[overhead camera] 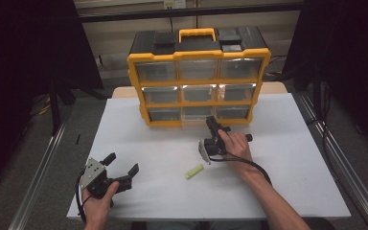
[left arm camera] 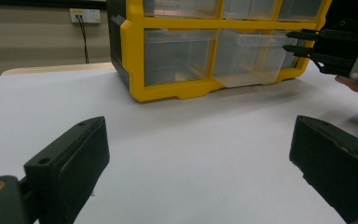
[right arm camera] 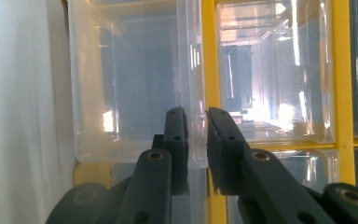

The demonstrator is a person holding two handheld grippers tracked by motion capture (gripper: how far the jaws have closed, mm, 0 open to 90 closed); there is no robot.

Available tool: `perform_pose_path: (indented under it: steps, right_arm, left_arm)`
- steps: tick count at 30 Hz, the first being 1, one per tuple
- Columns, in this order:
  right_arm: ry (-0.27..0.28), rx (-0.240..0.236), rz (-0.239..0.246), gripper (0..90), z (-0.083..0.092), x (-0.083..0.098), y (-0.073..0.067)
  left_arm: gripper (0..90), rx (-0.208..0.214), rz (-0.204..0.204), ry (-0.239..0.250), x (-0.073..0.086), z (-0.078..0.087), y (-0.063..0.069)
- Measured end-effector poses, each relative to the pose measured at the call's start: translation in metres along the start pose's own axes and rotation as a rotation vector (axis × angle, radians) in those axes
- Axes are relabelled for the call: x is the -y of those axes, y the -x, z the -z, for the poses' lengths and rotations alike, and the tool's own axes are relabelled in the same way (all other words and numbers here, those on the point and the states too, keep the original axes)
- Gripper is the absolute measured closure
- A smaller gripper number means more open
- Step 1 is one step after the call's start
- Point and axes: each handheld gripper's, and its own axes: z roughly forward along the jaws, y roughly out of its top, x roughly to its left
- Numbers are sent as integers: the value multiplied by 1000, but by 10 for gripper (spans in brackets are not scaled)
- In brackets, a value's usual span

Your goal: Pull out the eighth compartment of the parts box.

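Item one: your right gripper (overhead camera: 212, 122), held at the bottom row of the yellow organiser (overhead camera: 198, 74). Its jaws stand nearly together, pinched on the front wall of the clear drawer (overhead camera: 196, 115) in the middle of that row. In the right gripper view the two pads sit one on each side of the drawer's (right arm camera: 135, 93) thin plastic lip, right beside the yellow divider (right arm camera: 209, 60). In the left gripper view the drawer (left arm camera: 249, 58) juts a little way out of the frame, with your right gripper (left arm camera: 294, 42) at its right-hand end.

Item two: your left gripper (overhead camera: 122, 164), resting at the near left of the white surface (overhead camera: 292, 158), well apart from the organiser. Its jaws are spread wide and hold nothing; bare surface (left arm camera: 191, 140) lies between them in the left gripper view.

Item three: the organiser, black-topped with a yellow handle (overhead camera: 197, 33), standing upright at the far edge of your surface, three rows of three clear drawers.

Item four: a small pale yellow-green piece (overhead camera: 194, 171), lying loose on the surface between your two hands, nearer your right forearm, touching neither gripper.
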Motion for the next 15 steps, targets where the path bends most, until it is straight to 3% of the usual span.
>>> perform_pose_path:
  steps: [15]
  right_arm:
    - [18,3,10,797,7,0,-1]
  left_arm:
    - [48,4,4,-1,0,0,0]
